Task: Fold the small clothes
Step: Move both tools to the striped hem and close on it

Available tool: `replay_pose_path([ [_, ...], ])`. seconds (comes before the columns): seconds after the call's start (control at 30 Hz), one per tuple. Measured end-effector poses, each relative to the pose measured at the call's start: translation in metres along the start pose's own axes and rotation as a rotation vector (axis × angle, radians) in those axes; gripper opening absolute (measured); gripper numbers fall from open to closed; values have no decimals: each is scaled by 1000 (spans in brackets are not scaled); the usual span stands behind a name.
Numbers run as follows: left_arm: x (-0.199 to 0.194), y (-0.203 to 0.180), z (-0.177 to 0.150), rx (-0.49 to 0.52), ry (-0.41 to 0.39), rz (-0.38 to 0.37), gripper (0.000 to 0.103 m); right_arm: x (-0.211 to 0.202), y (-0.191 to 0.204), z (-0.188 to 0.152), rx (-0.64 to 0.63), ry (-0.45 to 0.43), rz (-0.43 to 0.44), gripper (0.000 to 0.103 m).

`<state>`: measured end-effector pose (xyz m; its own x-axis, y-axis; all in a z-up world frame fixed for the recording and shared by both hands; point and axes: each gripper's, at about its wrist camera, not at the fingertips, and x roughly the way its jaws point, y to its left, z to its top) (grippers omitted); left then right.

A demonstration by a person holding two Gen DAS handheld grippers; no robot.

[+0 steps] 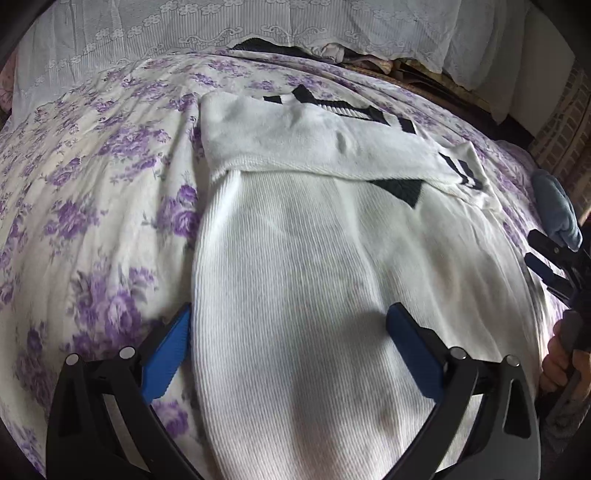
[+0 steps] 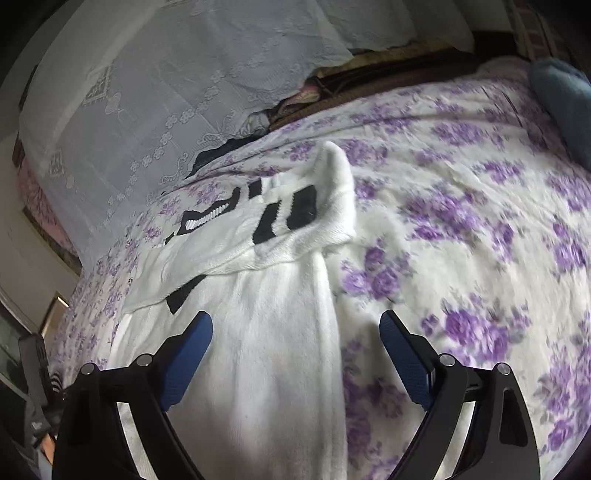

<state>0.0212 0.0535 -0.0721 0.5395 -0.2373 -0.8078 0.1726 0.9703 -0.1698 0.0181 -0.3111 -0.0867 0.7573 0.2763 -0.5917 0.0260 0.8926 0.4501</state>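
Bed sheet point(image 1: 92, 206), cream with purple flowers, covers bed. White lace cloth point(image 1: 258, 22) along far edge. White ribbed sweater point(image 1: 295, 295) with black marks lies flat on sheet, sleeve folded across its top. Blue-grey cloth point(image 2: 561, 96) at sheet's right edge. Left gripper point(image 1: 288, 350) spread wide, straddling sweater's left edge, holding nothing. Right gripper point(image 2: 295, 354) spread wide over sweater's right edge, empty.

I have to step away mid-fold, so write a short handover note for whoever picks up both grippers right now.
Left gripper: open, empty, over the near left edge of the white sweater.
Right gripper: open, empty, over the sweater's near right edge.
Sweater lies on the floral bedspread.
Done: the sleeves with black markings are folded across the top.
Left: fold the body and tidy it.
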Motion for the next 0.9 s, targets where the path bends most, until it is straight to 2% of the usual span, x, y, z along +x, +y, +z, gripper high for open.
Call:
replay_pose_path([
  [0.1, -4, 4, -8, -12, 9, -30, 99, -2, -12, -4, 52, 16, 29, 92],
  [0.23, -12, 7, -18, -18, 12, -65, 99, -6, -13, -10, 50, 21, 35, 92],
  [0.43, -23, -1, -41, 38, 25, -52, 99, -21, -6, -34, -13, 52, 15, 92],
  [0.57, -38, 0, -64, 68, 33, -122, 99, -39, -4, -53, -46, 64, 61, 92],
  [0.77, -56, 7, -85, 49, 39, -305, 99, -53, -7, -68, -51, 73, 109, 92],
  [0.83, -57, 5, -87, 54, 49, -337, 99, -57, -8, -69, -41, 69, 120, 92],
  [0.9, -54, 1, -85, 61, 69, -338, 99, -55, -9, -67, -35, 82, 117, 92],
])
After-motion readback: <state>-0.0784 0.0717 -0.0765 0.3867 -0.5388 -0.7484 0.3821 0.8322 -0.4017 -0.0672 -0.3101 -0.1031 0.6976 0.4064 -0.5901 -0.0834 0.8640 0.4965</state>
